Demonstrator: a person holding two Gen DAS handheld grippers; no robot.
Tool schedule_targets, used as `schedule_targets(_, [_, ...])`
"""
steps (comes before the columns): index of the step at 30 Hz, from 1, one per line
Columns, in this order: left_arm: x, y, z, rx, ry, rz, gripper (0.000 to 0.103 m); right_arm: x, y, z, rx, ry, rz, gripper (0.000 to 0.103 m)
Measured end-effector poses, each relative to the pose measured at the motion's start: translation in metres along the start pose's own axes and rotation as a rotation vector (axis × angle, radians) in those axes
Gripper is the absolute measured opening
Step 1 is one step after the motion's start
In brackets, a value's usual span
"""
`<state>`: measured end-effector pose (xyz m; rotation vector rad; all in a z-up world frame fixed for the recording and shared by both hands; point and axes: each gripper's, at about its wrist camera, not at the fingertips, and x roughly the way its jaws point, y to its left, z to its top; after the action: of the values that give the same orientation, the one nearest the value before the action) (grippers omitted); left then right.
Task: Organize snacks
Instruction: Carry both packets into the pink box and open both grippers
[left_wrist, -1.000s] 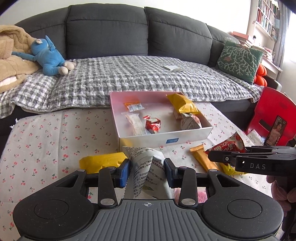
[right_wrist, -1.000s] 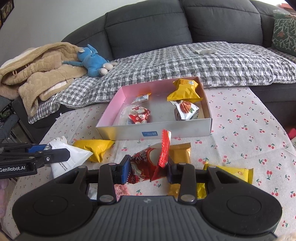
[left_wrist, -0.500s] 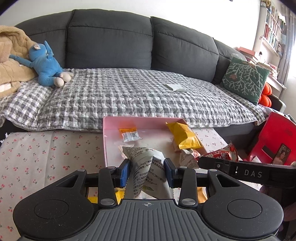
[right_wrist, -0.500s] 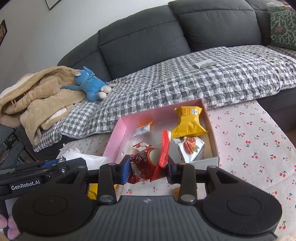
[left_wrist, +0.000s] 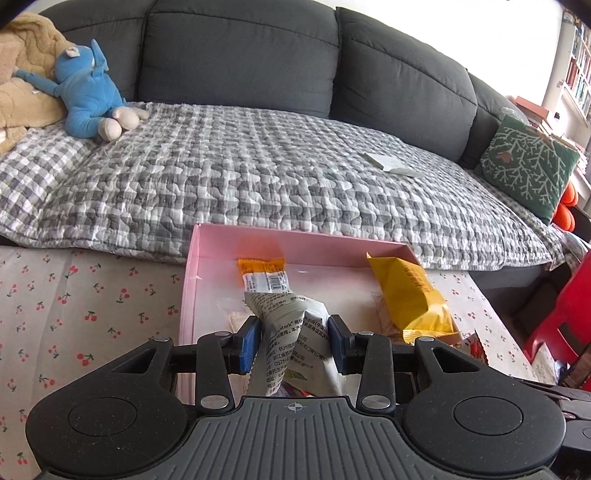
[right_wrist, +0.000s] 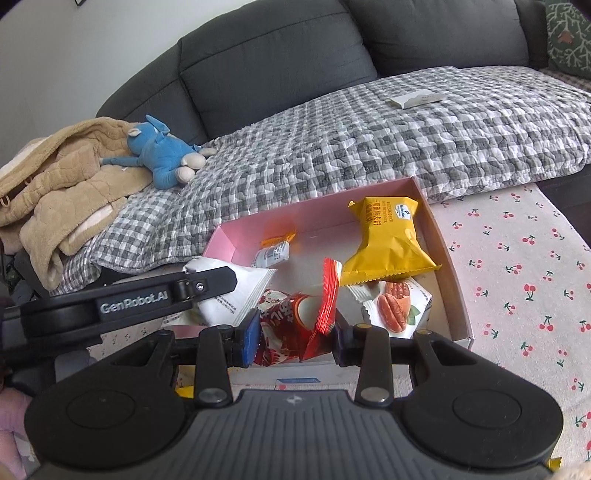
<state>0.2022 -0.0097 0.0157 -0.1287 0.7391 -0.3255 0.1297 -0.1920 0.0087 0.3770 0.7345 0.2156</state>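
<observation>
We see four snacks in the box (right_wrist: 448, 258); left gripper (left_wrist: 291, 341) jaws pinch a white pack (left_wrist: 291, 332), right gripper (right_wrist: 293, 341) jaws pinch a red pack (right_wrist: 291, 321), both over it, unreleased.

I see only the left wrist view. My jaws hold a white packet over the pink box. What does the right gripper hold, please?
Observer: The right gripper is shut on a red snack packet, at the near wall of the pink box.
Operator: Is something hidden under the yellow packet in my view?
Observer: Yes, a white packet with a pecan picture lies just in front of the yellow packet.
Operator: Where is my white packet from the other side?
Observer: The white packet hangs above the box's left part, beside the red one.
</observation>
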Motion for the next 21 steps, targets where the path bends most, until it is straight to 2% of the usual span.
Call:
schedule_targets(6, [0.02, 0.002, 0.001, 0.009, -0.026, 0.005, 0.038, 0.018, -0.004, 0.001, -0.002, 0.016, -0.017, 0.035])
schedule_targets(13, [0.036, -0.008, 0.005, 0.073, -0.049, 0.017, 0.038, 0.029, -0.013, 0.001, 0.019, 0.023, -0.037, 0.038])
schedule_targets(16, [0.039, -0.007, 0.003, 0.061, -0.04, 0.005, 0.042, 0.028, -0.014, 0.002, 0.02, 0.017, -0.042, 0.039])
schedule_targets(17, [0.039, -0.007, 0.003, 0.057, -0.041, 0.0, 0.042, 0.027, -0.014, 0.002, 0.021, 0.016, -0.041, 0.041])
schedule_targets(19, [0.037, -0.006, 0.0, 0.052, -0.047, -0.009, 0.045, 0.025, -0.016, 0.003, 0.03, 0.009, -0.038, 0.059])
schedule_targets(21, [0.035, -0.006, -0.002, 0.049, -0.048, -0.011, 0.052, 0.021, -0.017, 0.003, 0.036, -0.003, -0.028, 0.062])
